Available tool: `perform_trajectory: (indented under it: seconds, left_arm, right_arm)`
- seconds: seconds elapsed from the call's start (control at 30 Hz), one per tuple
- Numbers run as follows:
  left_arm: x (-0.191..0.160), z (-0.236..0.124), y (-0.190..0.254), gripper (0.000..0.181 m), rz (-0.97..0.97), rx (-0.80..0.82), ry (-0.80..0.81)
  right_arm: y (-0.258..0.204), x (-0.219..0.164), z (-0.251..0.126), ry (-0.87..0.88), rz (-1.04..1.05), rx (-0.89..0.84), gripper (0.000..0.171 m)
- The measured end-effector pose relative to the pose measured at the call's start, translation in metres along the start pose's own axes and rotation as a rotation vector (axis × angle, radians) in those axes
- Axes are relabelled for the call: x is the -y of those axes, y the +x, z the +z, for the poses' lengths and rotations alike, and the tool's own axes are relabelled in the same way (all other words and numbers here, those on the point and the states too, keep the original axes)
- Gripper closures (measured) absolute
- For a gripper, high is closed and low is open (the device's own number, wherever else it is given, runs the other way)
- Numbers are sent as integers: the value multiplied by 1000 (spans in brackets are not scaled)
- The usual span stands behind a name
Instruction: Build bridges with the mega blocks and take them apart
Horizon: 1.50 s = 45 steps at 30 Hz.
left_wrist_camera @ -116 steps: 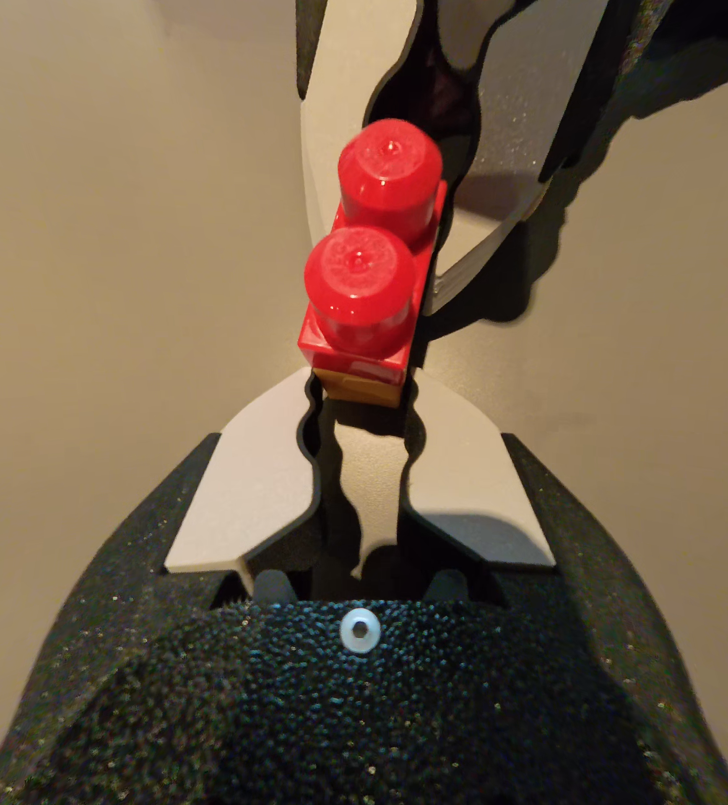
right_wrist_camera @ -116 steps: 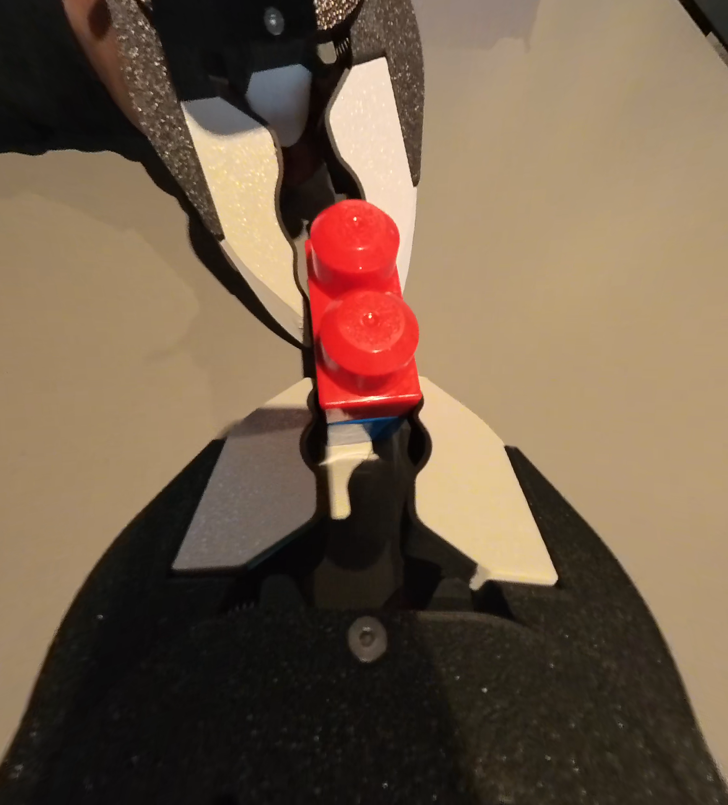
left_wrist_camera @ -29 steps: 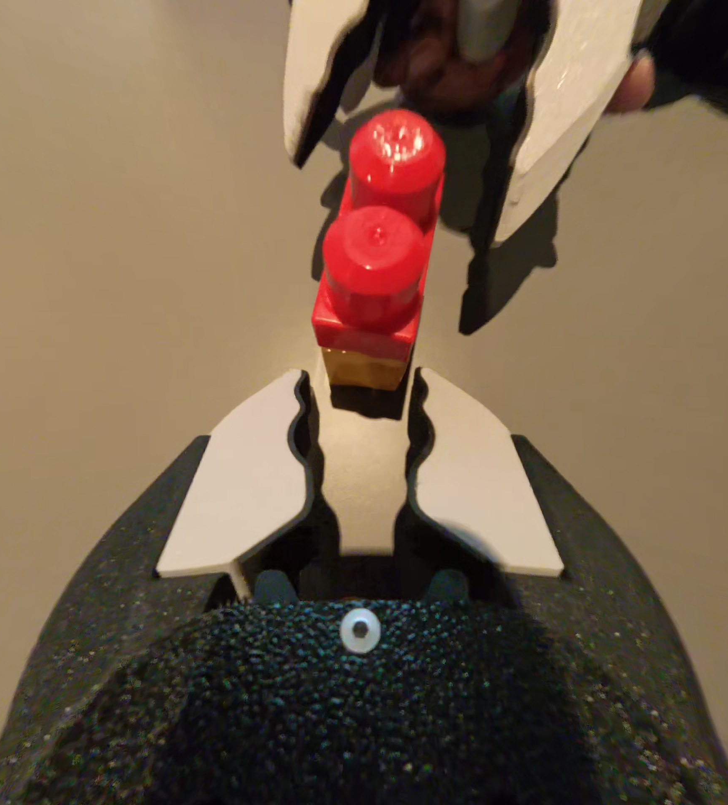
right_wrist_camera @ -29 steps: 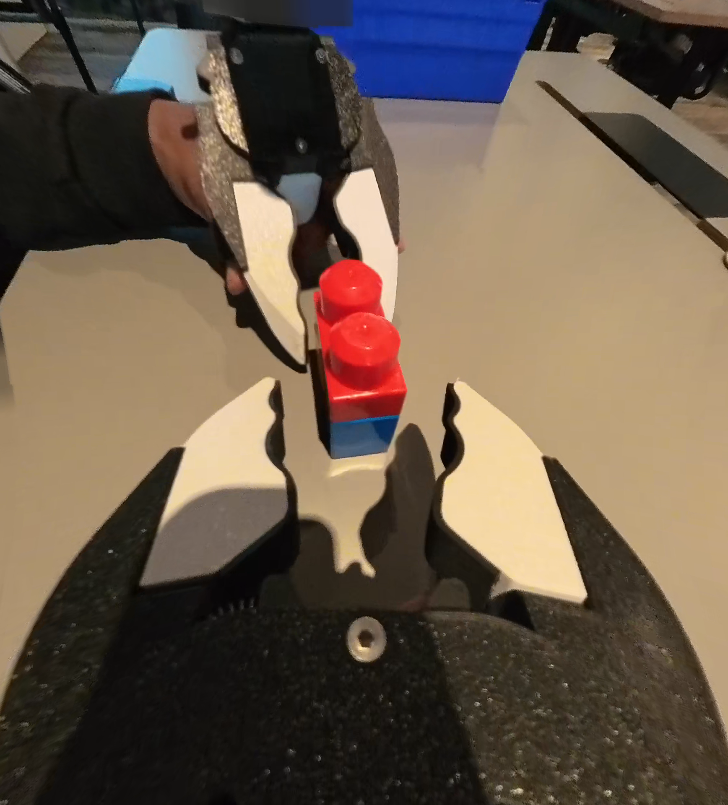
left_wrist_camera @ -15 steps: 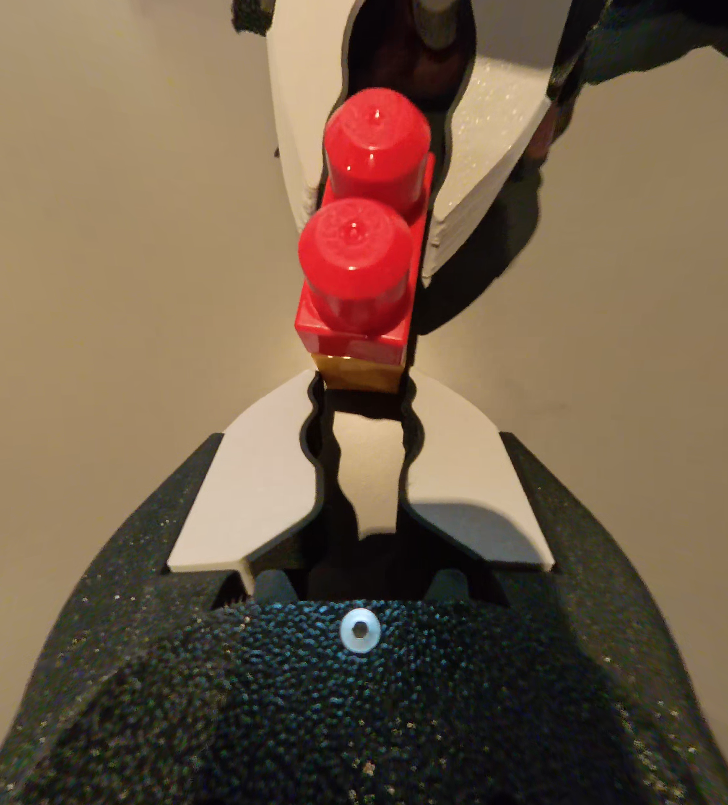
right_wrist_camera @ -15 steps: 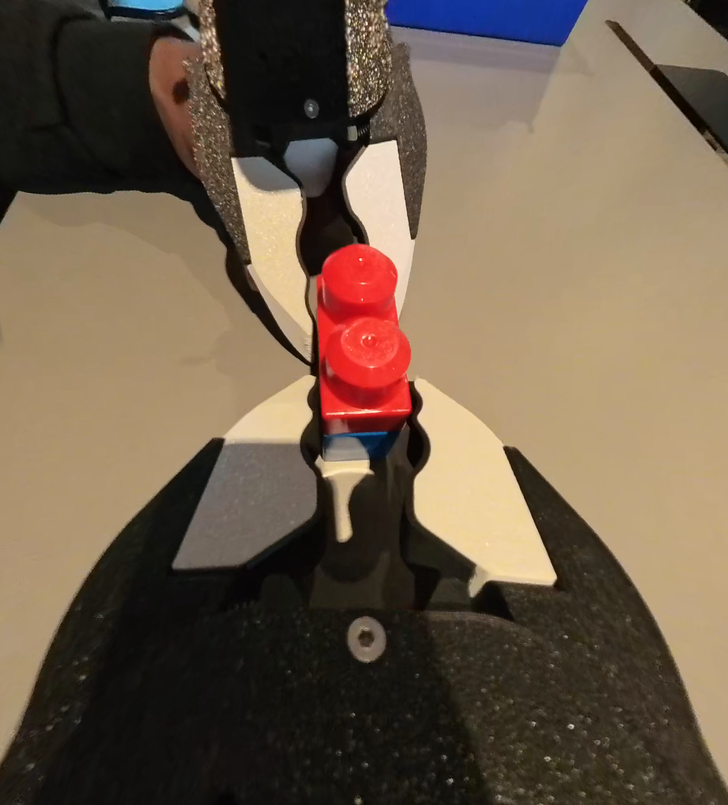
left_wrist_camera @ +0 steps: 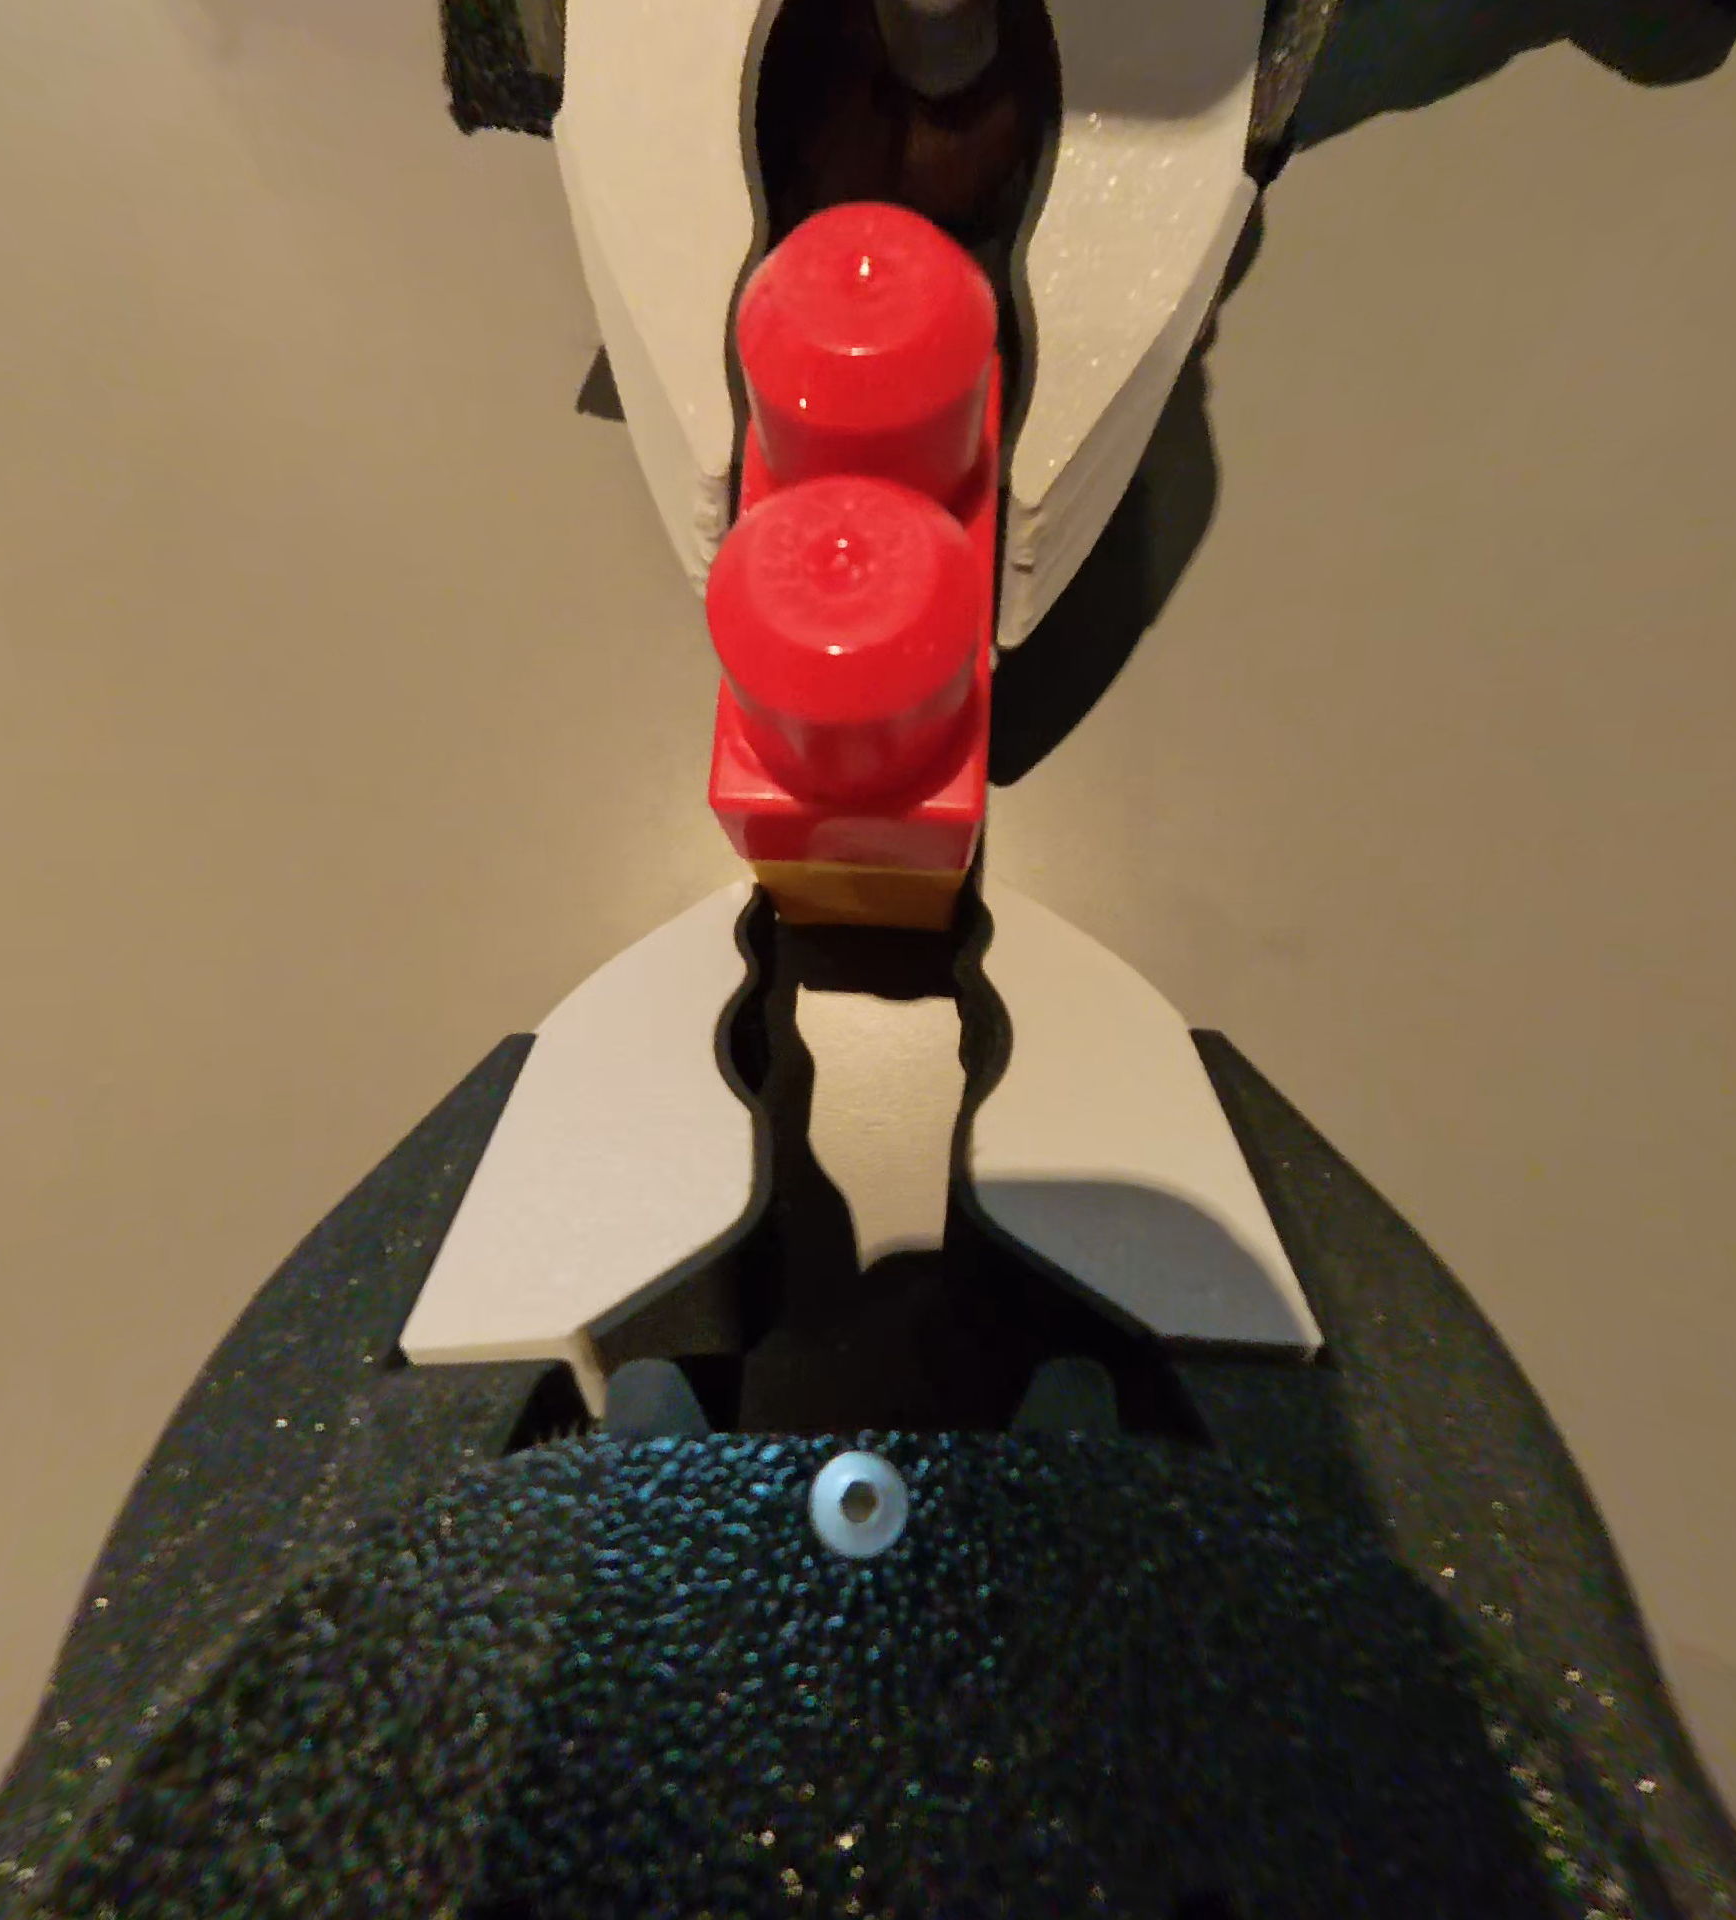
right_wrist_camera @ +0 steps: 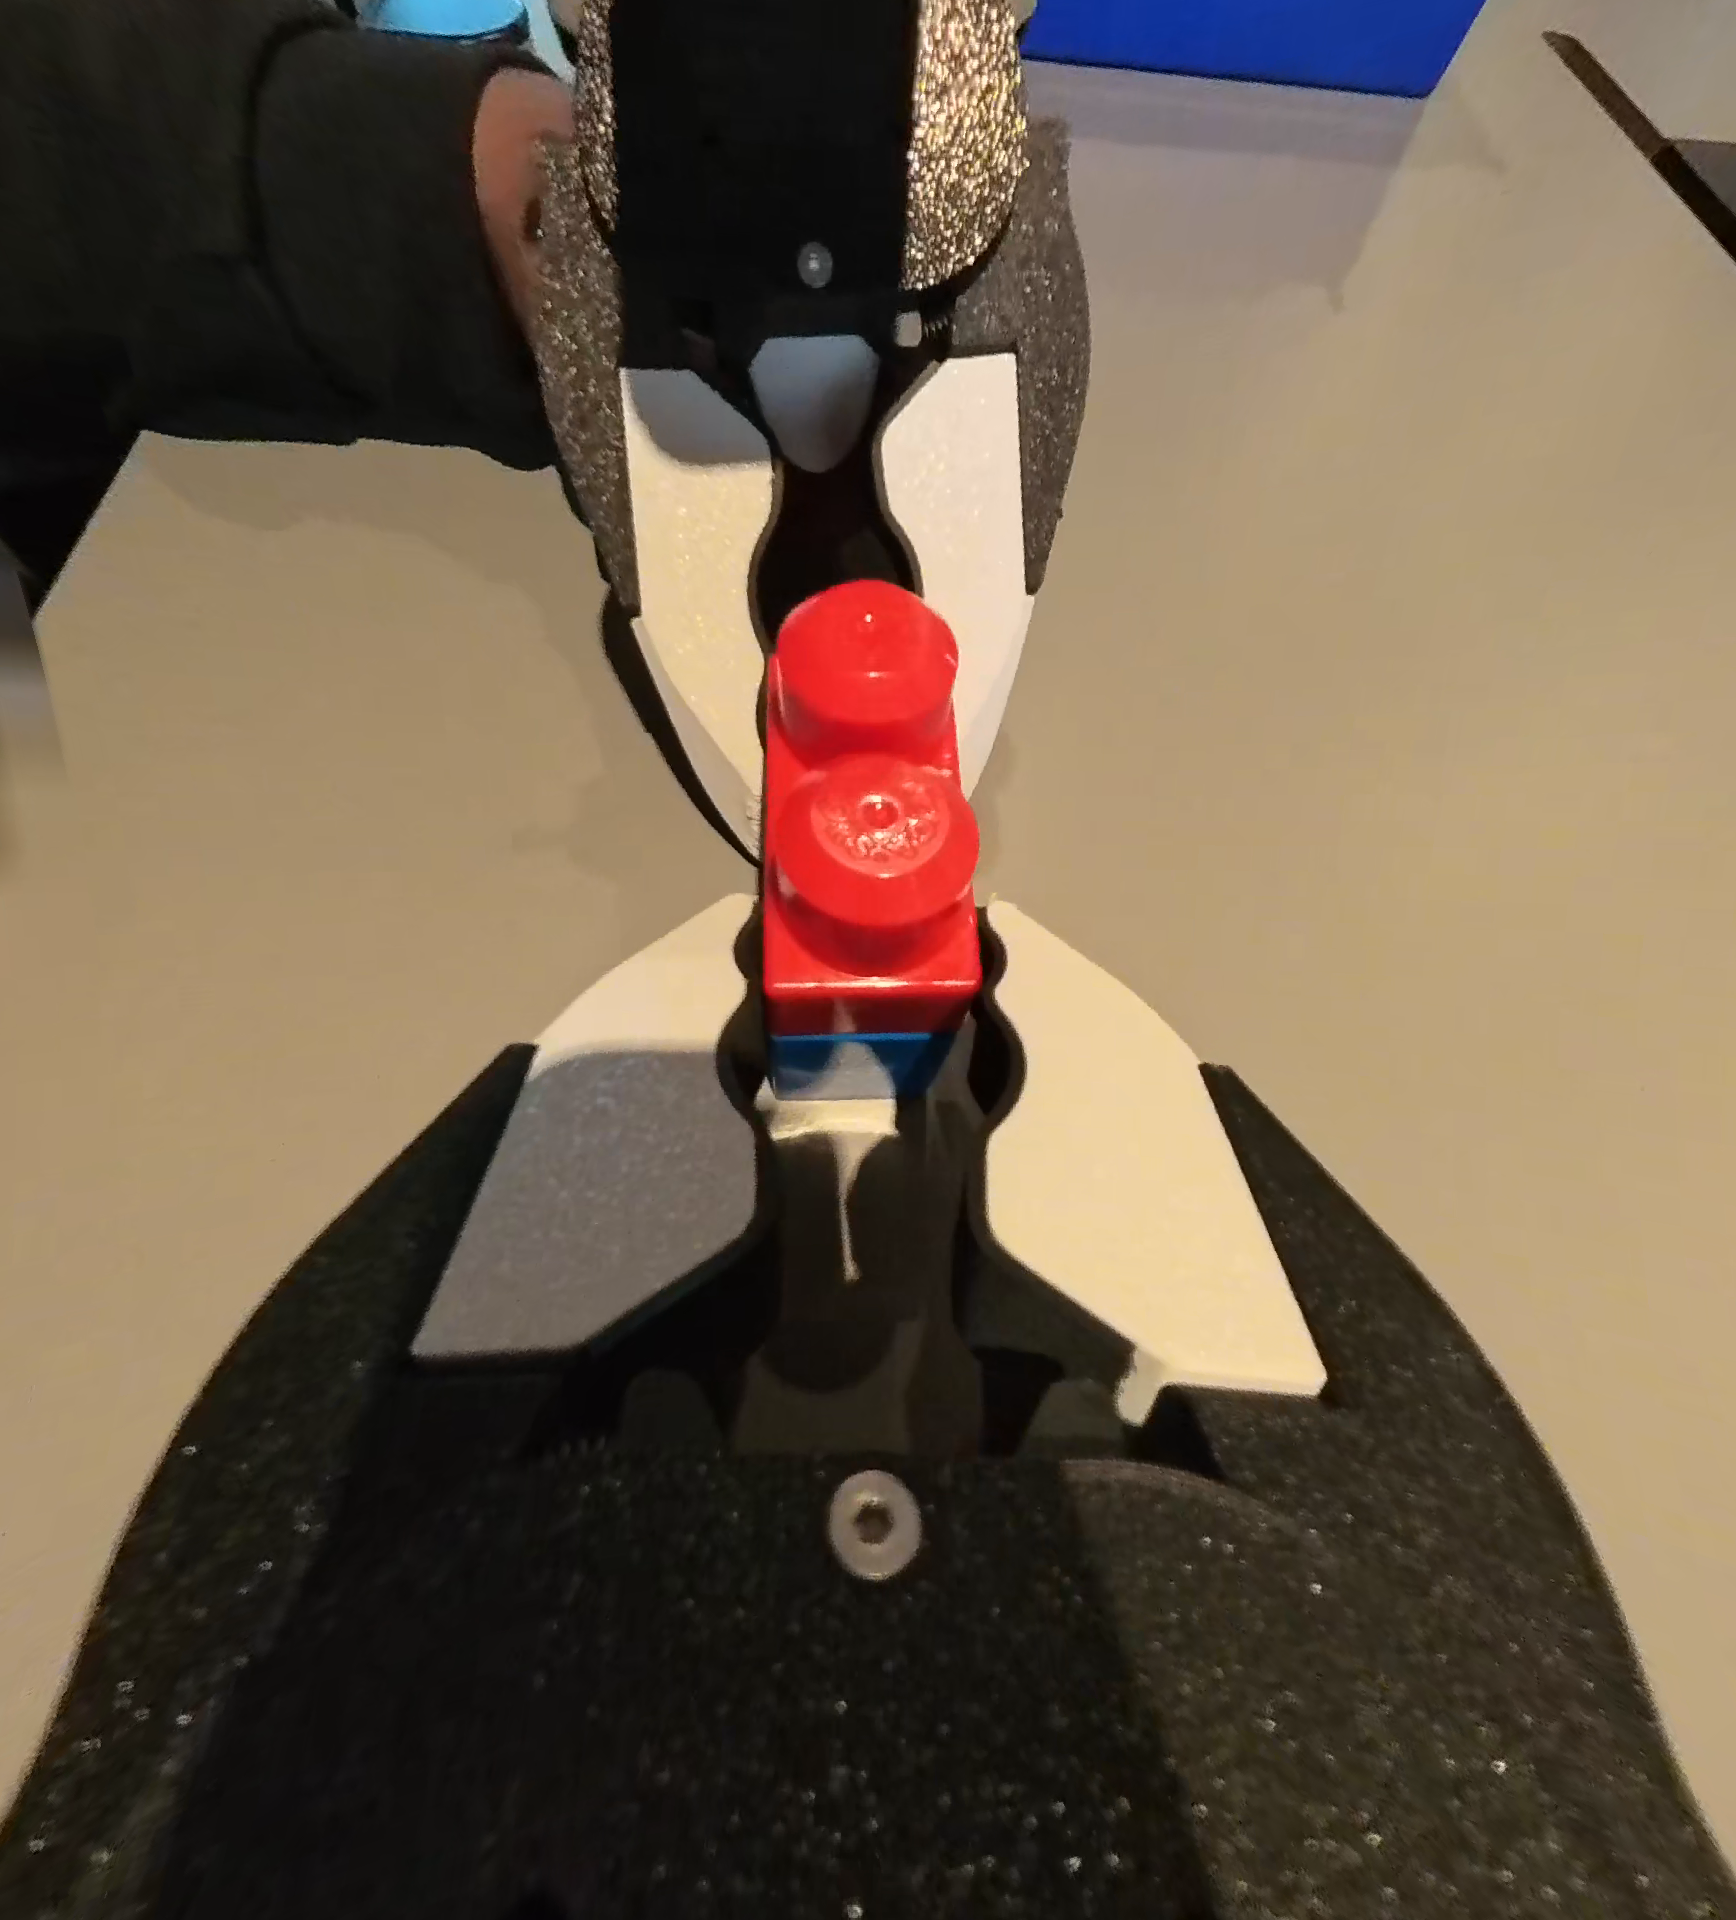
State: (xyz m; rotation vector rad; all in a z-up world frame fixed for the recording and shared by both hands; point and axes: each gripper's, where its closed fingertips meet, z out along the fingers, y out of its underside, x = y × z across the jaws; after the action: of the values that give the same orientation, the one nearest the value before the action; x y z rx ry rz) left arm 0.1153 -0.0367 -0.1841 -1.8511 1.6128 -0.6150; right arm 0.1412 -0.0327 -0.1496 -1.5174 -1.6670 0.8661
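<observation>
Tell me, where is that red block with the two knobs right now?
The red block sits mid-table atop a blue block at the right gripper's end and a yellow block at the left gripper's end.

Both grippers' fingers (right_wrist_camera: 1072, 997) flank the red block (right_wrist_camera: 869, 883); table (right_wrist_camera: 1415, 727) beside lies open.

You are looking at three mega blocks in all, making up one small bridge sitting on the tabletop (right_wrist_camera: 1363, 831). One red block (left_wrist_camera: 848, 644) with two round studs is lying across the top. One yellow block (left_wrist_camera: 859, 899) is showing beneath its end in the left wrist view, and one blue block (right_wrist_camera: 856, 1062) beneath its other end in the right wrist view. Two grippers are showing: one left gripper (left_wrist_camera: 862, 935) and one right gripper (right_wrist_camera: 866, 997). One dark sleeve (right_wrist_camera: 199, 249) is showing, and one blue bin (right_wrist_camera: 1248, 36) is sitting at the tabletop's far edge.
</observation>
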Motion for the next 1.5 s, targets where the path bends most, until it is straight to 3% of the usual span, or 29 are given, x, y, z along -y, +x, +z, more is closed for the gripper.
perform_trajectory:
  seconds: [0.53, 0.6, 0.8, 0.9, 1.03, 1.5]
  left_arm:
    - [1, 0, 0, 147, -28, 14, 6]
    - [1, -2, -2, 131, -27, 26, 13]
    - [31, -26, -2, 124, 24, 61, 226]
    - [50, -34, -2, 133, 45, 83, 339]
    - [48, -24, -2, 148, 40, 76, 305]
    - [45, -23, -1, 148, -15, 55, 309]
  right_arm:
    - [0, 0, 0, -2, 0, 2, 134]
    - [0, 0, 1, -2, 0, 1, 134]
    - [0, 0, 1, -1, 0, 0, 134]
    - [0, 0, 1, -1, -1, 0, 134]
    - [0, 0, 1, -2, -1, -4, 134]
    - [0, 0, 1, -4, 5, -3, 134]
